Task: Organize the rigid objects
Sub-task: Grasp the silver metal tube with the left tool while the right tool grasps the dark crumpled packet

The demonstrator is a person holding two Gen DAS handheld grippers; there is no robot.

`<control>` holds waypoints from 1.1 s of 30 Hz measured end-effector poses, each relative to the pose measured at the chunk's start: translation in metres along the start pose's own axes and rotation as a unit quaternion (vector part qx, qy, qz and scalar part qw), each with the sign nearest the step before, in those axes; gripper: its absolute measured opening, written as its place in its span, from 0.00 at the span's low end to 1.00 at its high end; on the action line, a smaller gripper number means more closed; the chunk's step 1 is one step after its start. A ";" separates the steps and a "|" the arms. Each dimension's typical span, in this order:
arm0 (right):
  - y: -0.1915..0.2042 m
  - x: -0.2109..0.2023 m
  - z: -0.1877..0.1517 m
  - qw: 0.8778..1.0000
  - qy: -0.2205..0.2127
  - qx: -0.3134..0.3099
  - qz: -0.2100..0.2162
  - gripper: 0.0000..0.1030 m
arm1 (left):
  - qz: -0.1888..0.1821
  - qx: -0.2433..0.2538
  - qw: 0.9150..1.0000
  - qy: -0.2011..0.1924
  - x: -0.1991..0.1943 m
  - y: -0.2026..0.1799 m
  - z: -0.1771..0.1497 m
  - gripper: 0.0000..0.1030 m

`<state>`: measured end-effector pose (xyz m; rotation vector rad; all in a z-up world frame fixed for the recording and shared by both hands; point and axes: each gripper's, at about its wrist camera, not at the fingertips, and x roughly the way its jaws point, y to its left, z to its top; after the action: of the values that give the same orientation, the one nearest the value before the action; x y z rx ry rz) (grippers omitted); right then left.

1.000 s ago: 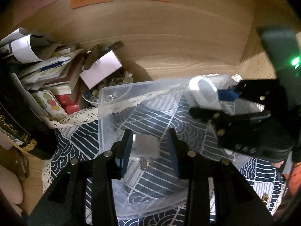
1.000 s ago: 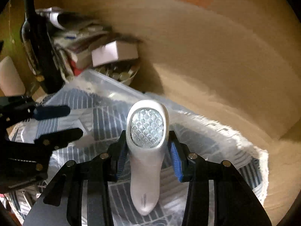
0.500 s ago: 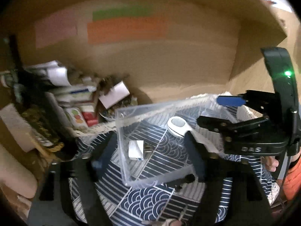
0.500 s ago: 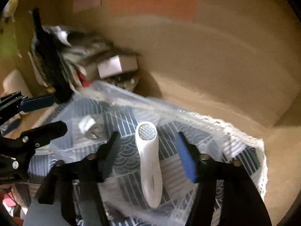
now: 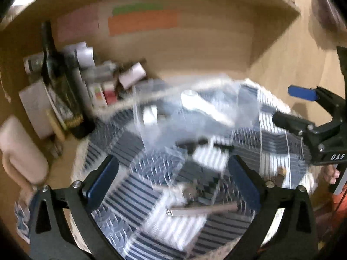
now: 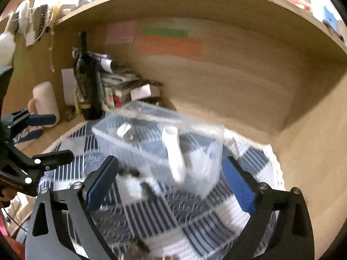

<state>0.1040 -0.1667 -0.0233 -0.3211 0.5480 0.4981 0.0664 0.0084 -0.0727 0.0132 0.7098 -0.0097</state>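
Note:
A clear plastic bin (image 6: 206, 134) stands on the blue-patterned cloth (image 6: 195, 223). Inside it lie a white handheld device (image 6: 174, 151) and a small silver block (image 6: 124, 130); both also show, blurred, in the left wrist view: the device (image 5: 203, 106) and the block (image 5: 149, 114). My right gripper (image 6: 170, 184) is open and empty, pulled back in front of the bin. My left gripper (image 5: 171, 182) is open and empty, above the cloth. Small metal pieces (image 5: 201, 210) lie on the cloth near it, blurred.
A dark bottle (image 6: 86, 86), stacked papers and boxes (image 6: 121, 86) and a cream mug (image 6: 44, 104) crowd the back left. Wooden shelf walls (image 6: 249, 82) close the back and right. Coloured notes (image 6: 171, 45) hang on the back wall.
My right gripper opened and let the white device go into the bin, then drew back. My left gripper opened wide and also pulled back from the bin.

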 end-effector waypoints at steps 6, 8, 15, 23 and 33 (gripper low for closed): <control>-0.002 -0.003 -0.050 0.999 0.042 0.027 0.000 0.93 | -0.008 -0.003 0.999 0.053 0.012 -0.013 -0.047 0.99; -0.001 -0.003 -0.064 0.998 0.057 0.022 -0.008 0.93 | -0.002 0.006 0.998 0.059 0.013 -0.017 -0.061 0.99; 0.003 -0.006 -0.089 0.996 0.084 0.027 0.023 0.93 | 0.034 0.050 0.996 0.060 0.026 -0.026 -0.067 0.99; 0.013 0.010 -0.091 0.991 0.106 0.037 0.076 0.68 | -0.030 0.093 0.993 0.062 0.043 -0.040 -0.055 0.86; 0.022 0.033 -0.094 0.986 0.139 0.032 0.084 0.32 | -0.070 0.037 0.992 0.100 0.049 -0.018 -0.058 0.22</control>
<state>0.0773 -0.1754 -0.1211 -0.2863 0.8653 0.6013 0.0660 -0.0093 -0.1487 0.0348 0.9096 -0.1719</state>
